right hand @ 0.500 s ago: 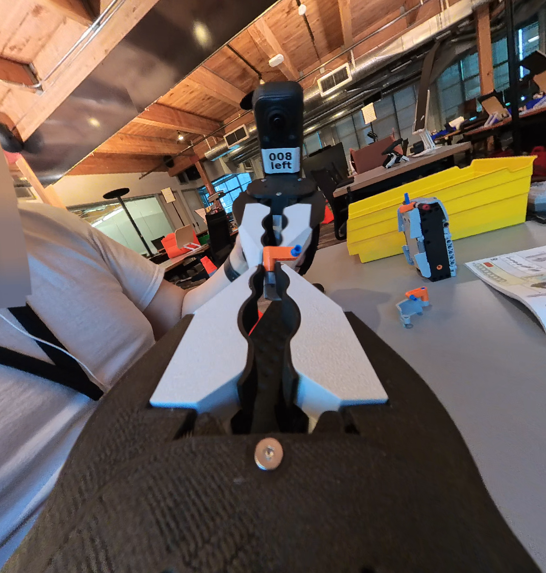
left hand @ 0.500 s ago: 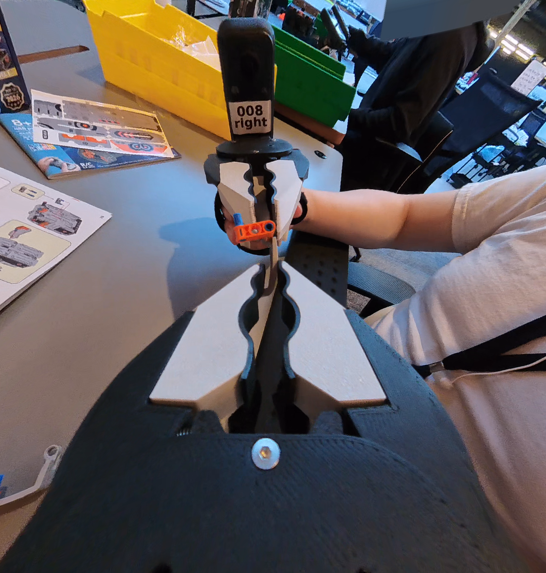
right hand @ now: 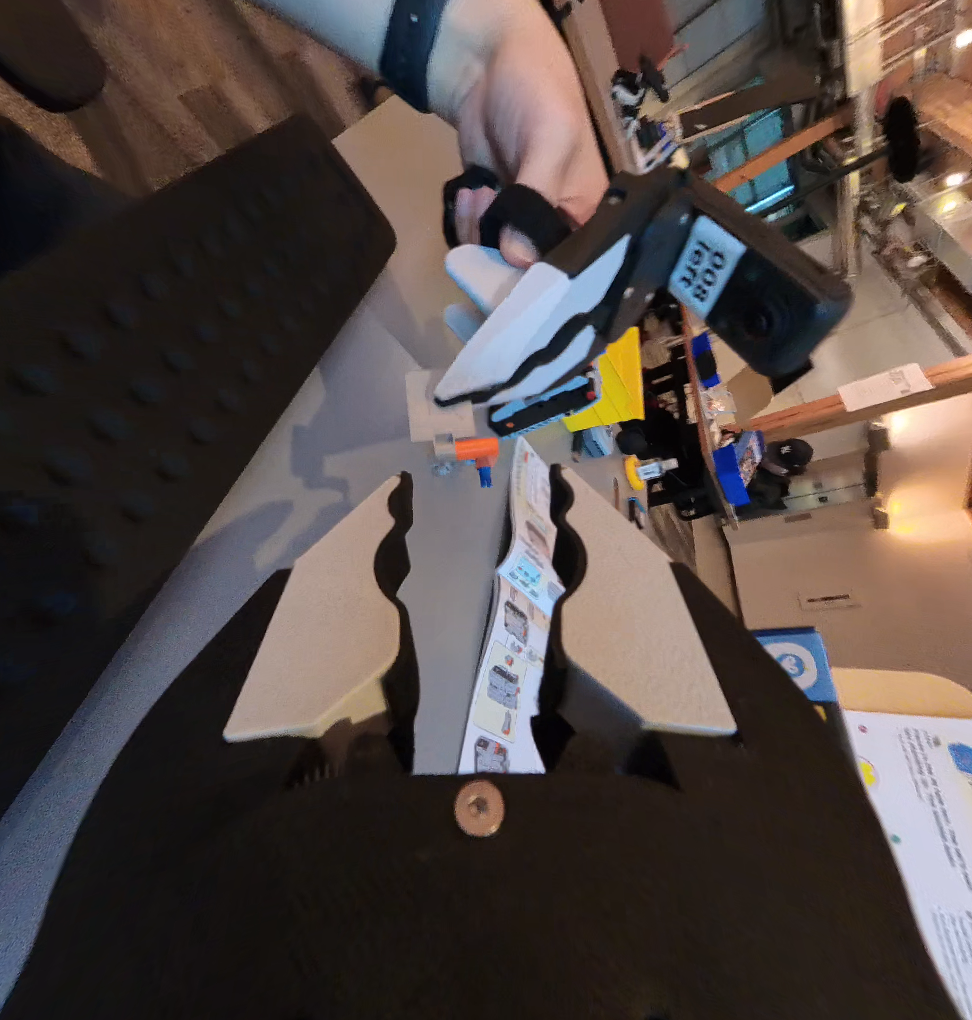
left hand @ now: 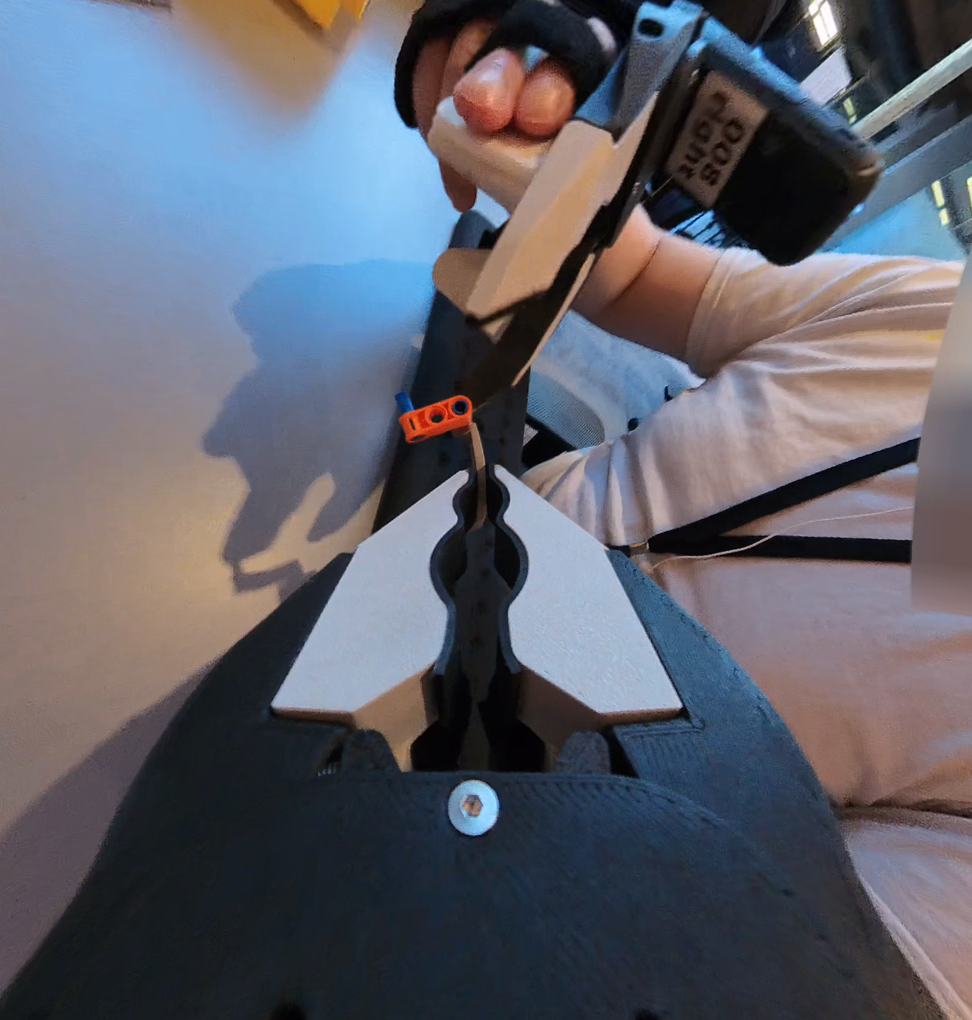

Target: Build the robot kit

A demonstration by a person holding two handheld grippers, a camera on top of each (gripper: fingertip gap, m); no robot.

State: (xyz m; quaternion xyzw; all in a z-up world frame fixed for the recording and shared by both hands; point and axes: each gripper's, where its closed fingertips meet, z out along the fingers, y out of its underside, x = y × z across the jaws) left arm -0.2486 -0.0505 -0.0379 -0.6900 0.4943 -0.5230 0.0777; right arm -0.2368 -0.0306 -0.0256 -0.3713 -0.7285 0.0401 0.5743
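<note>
My left hand-held gripper (left hand: pixel 481 474) is pinching its fingers together on a thin grey piece (left hand: pixel 478 458) that is carrying an orange connector (left hand: pixel 435 418) with a blue pin (left hand: pixel 402 401). My right hand-held gripper (right hand: pixel 481 485) is standing with its fingers apart, gripping nothing (its tips are sitting just beside the connector in the left wrist view). Below, I am seeing the grey tabletop (right hand: pixel 450 579) bearing an instruction booklet (right hand: pixel 514 612); farther off a yellow bin (right hand: pixel 616 381) is lying, its contents hidden from me.
</note>
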